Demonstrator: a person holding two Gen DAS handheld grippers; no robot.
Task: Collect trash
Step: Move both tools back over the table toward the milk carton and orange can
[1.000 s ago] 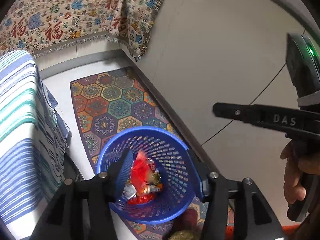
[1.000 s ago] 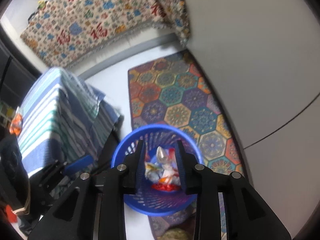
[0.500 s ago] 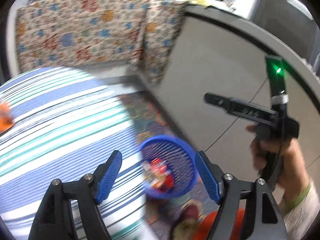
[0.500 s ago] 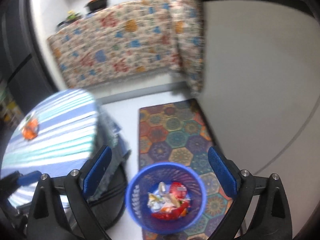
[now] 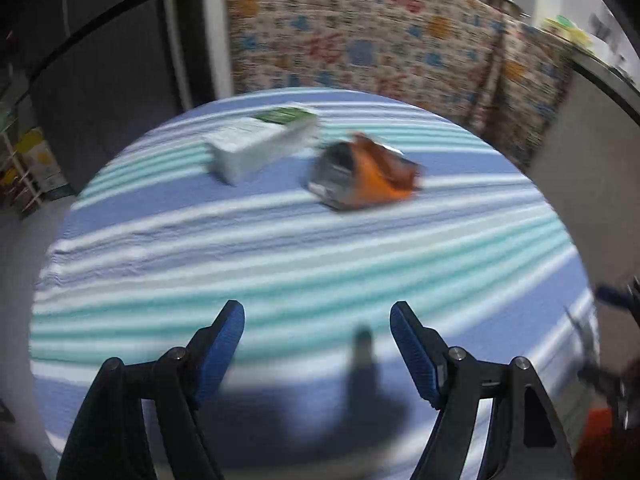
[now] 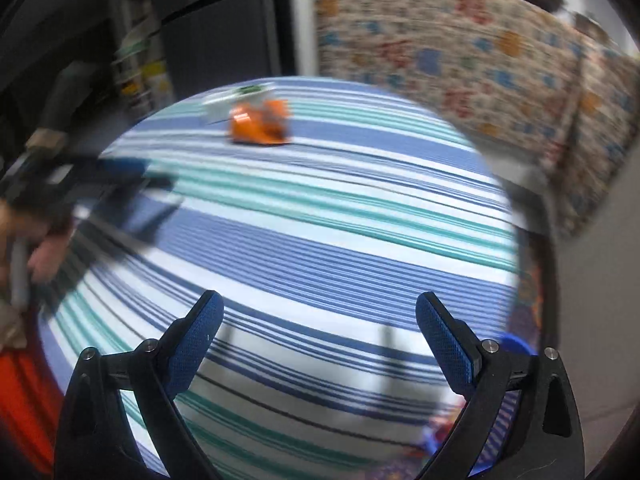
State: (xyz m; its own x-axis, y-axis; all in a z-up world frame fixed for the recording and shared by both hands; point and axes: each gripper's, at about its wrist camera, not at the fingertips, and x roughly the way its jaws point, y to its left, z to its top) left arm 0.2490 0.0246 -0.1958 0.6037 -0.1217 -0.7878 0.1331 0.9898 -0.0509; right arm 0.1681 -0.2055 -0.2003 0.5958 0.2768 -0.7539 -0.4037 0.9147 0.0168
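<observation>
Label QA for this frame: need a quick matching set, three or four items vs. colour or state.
Items:
1. carton
2. wrapper
3. left hand-held gripper
4. tablecloth

Descriptions:
a. orange, crumpled
b. blue, teal and white stripes
c. white with green end, lying on its side
d. open, empty, above the cloth

Pairs: 1-c, 2-a, 3-d, 4-b
</observation>
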